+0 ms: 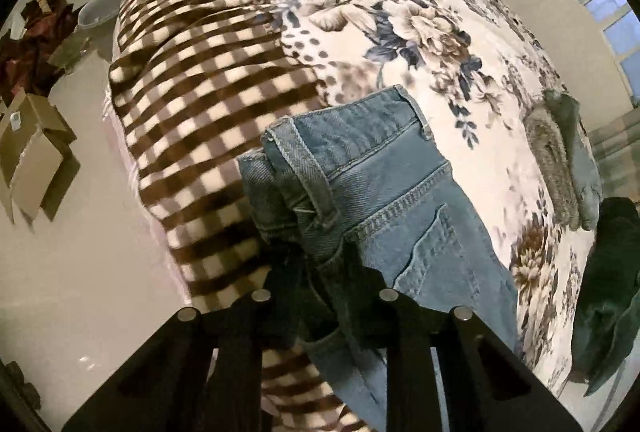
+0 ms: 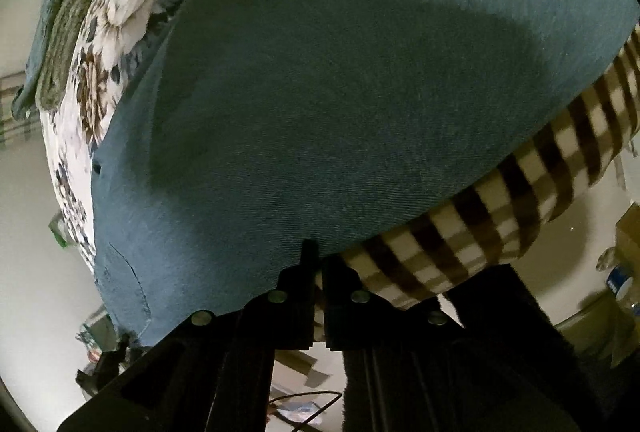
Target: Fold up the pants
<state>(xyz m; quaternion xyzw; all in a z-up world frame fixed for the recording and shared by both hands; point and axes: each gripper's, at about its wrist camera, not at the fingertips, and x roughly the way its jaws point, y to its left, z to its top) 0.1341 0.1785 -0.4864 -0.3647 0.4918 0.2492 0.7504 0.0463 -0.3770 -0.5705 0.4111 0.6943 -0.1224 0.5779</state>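
The jeans (image 1: 372, 192) lie on the bed's blanket (image 1: 224, 80), waistband bunched directly ahead of the left hand-held gripper (image 1: 324, 272), whose fingers are clamped on the denim. The right hand-held gripper (image 2: 318, 272) is pinched together at the edge of the jeans (image 2: 360, 92), beside the blanket's checked border (image 2: 500, 216).

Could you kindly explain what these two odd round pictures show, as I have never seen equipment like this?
A person holds a two-finger gripper in each hand; each carries a fisheye camera looking along its black fingers, hence the round images. In the left wrist view, the left gripper is closed on the waistband end of the blue denim jeans. These lie on a plush blanket, part brown check, part floral. In the right wrist view, the right gripper sits at the jeans' edge, fingers nearly together; whether it pinches cloth is unclear. Folded grey-green clothes lie further along the blanket.
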